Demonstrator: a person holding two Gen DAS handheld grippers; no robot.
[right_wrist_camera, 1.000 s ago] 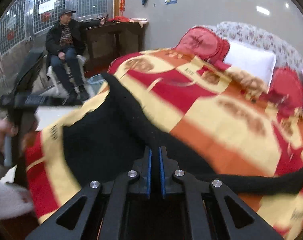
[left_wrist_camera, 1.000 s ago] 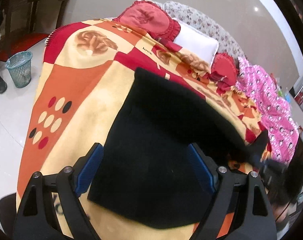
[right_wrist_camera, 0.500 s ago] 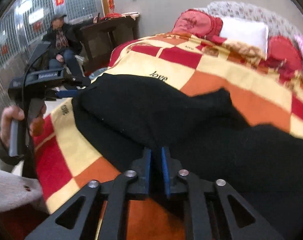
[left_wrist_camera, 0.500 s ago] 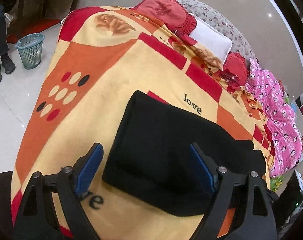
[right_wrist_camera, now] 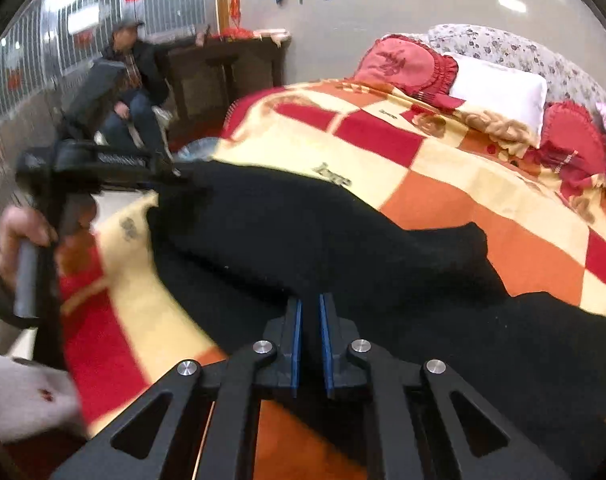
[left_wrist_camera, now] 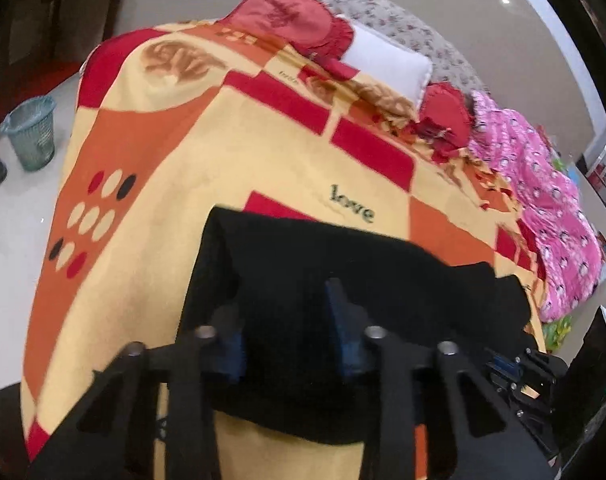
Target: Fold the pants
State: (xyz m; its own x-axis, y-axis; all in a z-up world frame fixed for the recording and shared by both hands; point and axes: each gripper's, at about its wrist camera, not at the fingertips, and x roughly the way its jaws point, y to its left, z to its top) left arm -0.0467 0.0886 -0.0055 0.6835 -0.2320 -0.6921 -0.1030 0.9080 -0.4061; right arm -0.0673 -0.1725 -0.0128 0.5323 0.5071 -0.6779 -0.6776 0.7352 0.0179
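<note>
The bed [left_wrist_camera: 151, 152] carries the black pants [left_wrist_camera: 343, 280], now doubled over at six o'clock of the blanket's "love" lettering where a second ago they hung lifted. The left gripper [left_wrist_camera: 285, 320] has just been closing on the folded edge, cloth between its narrowed jaws. The right gripper [right_wrist_camera: 310, 332] is nearly shut on the cloth, so another fold looks imminent.

black claws [right_wrist_camera: 310, 312], blue pads [right_wrist_camera: 296, 340], silver screws [right_wrist_camera: 263, 347]; white fuzzy sleeve [right_wrist_camera: 19, 396].
</note>
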